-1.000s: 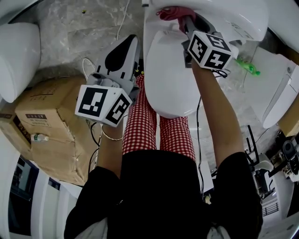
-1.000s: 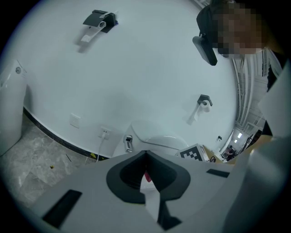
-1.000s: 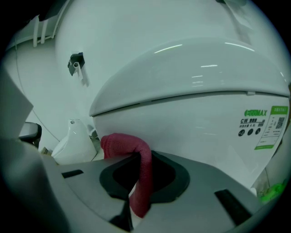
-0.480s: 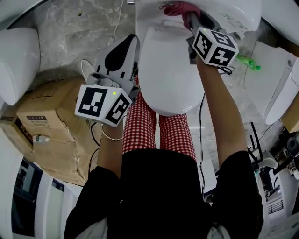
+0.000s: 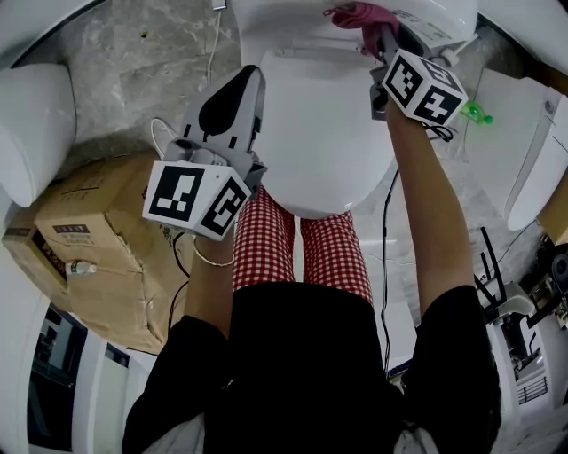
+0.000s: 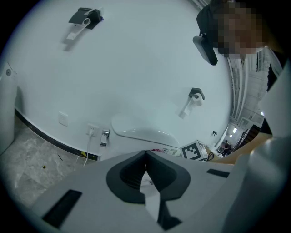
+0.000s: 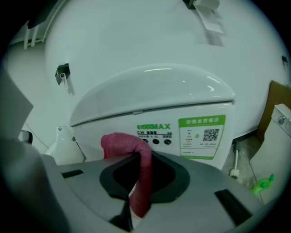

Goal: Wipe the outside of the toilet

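The person is standing over a white toilet [image 5: 324, 133] with its lid [image 5: 311, 168] down, legs in red checked trousers [image 5: 266, 244] showing just below the bowl's front edge. The right claw [image 5: 377, 34] is reaching out to the back of the toilet, where the lid meets the tank [image 5: 266, 13]. Its jaws are clamping down on a red cloth [image 5: 357, 13]. In the right gripper view the cloth [image 7: 142, 173] is running up between the jaws of the right claw [image 7: 136, 157] and folding over at the tips into a thick roll, which is sitting right at the tank's front face [image 7: 150, 104], beside the printed label and left of a green sticker [image 7: 201, 136]. Whether the roll is pressing on the tank cannot be told.

The left claw [image 5: 238, 93] is hanging at the toilet's left side, beside the lid's edge and apart from the cloth. In the left gripper view the jaws of the left claw [image 6: 146, 155] are closing together with nothing between them, and the toilet [image 6: 143, 133] is showing beyond their tips.

A cardboard box [image 5: 89, 230] is lying on the marble floor [image 5: 151, 62] to the person's left.
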Demonstrator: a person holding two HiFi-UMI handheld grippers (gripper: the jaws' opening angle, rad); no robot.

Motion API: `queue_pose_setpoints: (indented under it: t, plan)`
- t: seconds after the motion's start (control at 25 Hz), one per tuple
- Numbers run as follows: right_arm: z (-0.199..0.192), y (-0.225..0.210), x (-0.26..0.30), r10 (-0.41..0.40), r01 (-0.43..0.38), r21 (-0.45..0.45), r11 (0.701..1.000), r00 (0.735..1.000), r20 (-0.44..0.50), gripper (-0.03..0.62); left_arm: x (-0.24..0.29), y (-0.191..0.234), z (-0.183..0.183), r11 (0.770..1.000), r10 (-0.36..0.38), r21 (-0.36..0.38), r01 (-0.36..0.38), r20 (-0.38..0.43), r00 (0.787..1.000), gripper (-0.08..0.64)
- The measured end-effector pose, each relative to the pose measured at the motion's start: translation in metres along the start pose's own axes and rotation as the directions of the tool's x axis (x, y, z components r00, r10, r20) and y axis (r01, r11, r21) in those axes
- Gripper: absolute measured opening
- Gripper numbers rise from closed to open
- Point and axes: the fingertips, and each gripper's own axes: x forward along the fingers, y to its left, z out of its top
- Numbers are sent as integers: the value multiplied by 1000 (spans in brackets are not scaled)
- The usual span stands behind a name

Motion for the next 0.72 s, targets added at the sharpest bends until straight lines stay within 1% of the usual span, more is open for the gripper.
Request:
queue_pose_setpoints:
  t: [0.28, 0.52, 0.72]
  plan:
    - [2, -39, -14, -63, 61, 75, 995, 998, 18, 55, 8, -17, -5, 1000, -15, 13, 15, -11, 1000, 9]
    - [1, -60, -24, -89, 87, 86, 992, 996, 21, 55, 15, -31, -12, 999, -29, 18, 29, -20, 999, 9]
    - [-2, -78, -32, -106, 103, 117, 988, 994, 26, 55, 21, -40, -14, 999, -33, 24, 34, -23, 999, 9]
